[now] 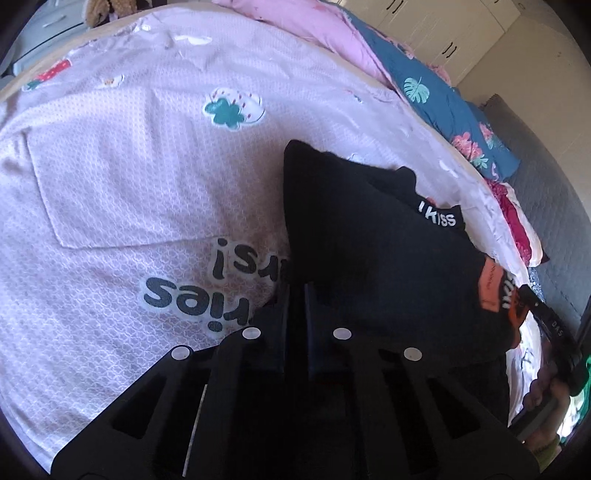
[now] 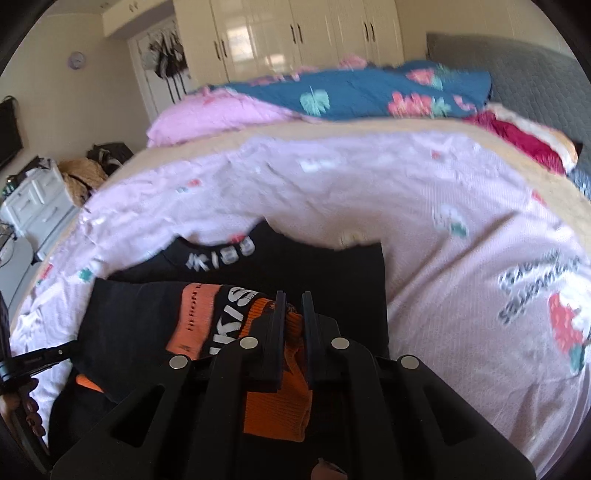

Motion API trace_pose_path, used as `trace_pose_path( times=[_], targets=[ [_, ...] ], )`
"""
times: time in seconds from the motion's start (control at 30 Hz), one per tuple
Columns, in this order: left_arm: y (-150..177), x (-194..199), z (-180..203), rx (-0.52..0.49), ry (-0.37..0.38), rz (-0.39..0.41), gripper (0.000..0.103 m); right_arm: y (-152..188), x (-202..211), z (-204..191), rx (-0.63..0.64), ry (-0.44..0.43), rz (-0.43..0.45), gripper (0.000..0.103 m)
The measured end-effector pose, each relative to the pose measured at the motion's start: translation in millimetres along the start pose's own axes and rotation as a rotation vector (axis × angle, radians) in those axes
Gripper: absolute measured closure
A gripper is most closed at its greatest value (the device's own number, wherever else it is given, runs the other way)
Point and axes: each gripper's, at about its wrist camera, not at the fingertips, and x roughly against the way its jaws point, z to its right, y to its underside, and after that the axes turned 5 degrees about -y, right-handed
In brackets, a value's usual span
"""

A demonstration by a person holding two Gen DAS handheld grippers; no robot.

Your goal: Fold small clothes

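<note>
Black garment [image 1: 369, 258] lies on pink sheet [image 1: 129, 184], both hand-held grippers [image 1: 295, 291] [image 2: 293, 299] clamped on it, quilts [image 2: 351, 92] behind.

I am working in a bedroom of a home. Under my tools lies a bed spread with a pink sheet [image 1: 129, 177] printed with strawberries and lettering. Beyond the tools, at the far side of the bed, a pink quilt [image 2: 221, 114] and a blue floral quilt [image 2: 369, 92] are heaped, with a grey padded headboard [image 2: 535, 81] to their right. Farther ahead stands a run of glossy cream wardrobes [image 2: 295, 33] with dark handles. Off to the left I see a white drawer chest [image 2: 37, 206], a round wall clock [image 2: 76, 60] and bags hanging on a door [image 2: 162, 59].
</note>
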Motion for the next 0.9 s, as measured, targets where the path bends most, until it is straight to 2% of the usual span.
trace_pose_path(
  times=[0.2,0.53,0.67,0.83,0.9],
  targets=[
    [-1,0,5,-0.004,-0.006,0.000,0.100,7,-14,5,-0.024,0.033,-0.046,0.095],
    [-3,14,8,-0.013,-0.021,0.027,0.097,6,-4,12,-0.055,0.045,-0.035,0.088],
    [-5,25,12,-0.020,-0.019,0.062,0.097,5,4,13,-0.076,0.022,-0.021,0.087],
    [-5,37,23,-0.054,-0.017,0.100,0.096,3,13,10,-0.075,-0.003,-0.009,0.081],
    [-5,37,29,-0.068,-0.015,0.103,0.090,2,16,7,-0.066,-0.015,-0.007,0.076]
  ],
)
